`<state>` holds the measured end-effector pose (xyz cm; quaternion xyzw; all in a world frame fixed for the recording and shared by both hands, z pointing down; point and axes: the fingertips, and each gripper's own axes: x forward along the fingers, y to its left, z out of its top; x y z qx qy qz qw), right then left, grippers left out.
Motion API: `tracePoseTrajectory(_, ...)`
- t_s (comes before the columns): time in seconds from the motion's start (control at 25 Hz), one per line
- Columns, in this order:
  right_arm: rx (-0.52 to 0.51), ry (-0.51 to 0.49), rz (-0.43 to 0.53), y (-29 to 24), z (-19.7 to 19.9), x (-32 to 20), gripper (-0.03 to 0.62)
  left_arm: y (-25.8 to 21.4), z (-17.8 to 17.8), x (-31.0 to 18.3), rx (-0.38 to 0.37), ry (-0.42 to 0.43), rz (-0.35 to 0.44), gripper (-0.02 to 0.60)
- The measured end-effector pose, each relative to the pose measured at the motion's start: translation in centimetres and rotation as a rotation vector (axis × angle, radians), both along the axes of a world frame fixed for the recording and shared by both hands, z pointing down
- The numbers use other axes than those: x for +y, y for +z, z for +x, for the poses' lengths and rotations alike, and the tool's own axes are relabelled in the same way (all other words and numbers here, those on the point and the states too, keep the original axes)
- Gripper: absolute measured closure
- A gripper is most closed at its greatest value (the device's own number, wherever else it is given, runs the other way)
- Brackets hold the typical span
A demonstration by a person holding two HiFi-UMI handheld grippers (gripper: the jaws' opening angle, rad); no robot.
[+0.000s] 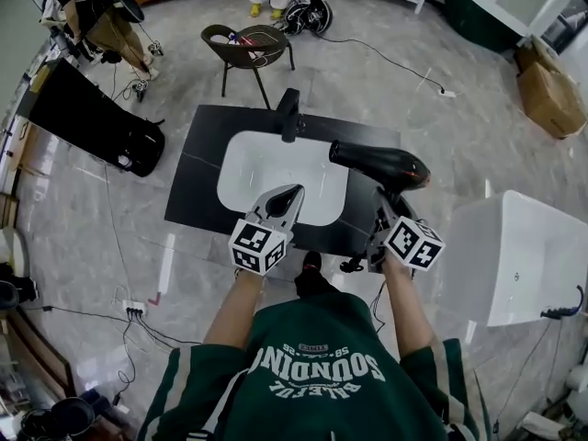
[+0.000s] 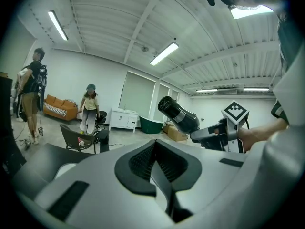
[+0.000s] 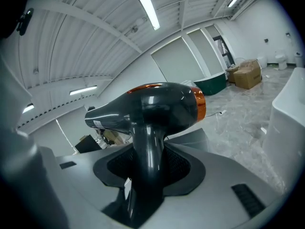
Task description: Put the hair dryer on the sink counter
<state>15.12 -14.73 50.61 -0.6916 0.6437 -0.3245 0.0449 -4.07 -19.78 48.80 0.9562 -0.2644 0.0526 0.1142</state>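
A black hair dryer with an orange ring hangs over the right part of the black sink counter, nozzle pointing left. My right gripper is shut on its handle, which stands upright between the pads in the right gripper view, hair dryer above gripper. My left gripper hovers over the near edge of the white basin, shut and holding nothing. From the left gripper view, the hair dryer and right gripper show to the right.
A black faucet stands at the basin's far edge. Beyond the counter is a dark chair. A white tub stands at the right, a cardboard box far right, a black case left, and a person top left.
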Motion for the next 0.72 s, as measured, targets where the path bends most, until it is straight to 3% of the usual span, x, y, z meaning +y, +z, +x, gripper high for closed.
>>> tracePoseTrajectory(0.72,0.095,0.028,-0.034,2.1,3.9,-9.4,0.396,1.0,3.3,-8.6,-0.026,0.034,-0.022,0.57)
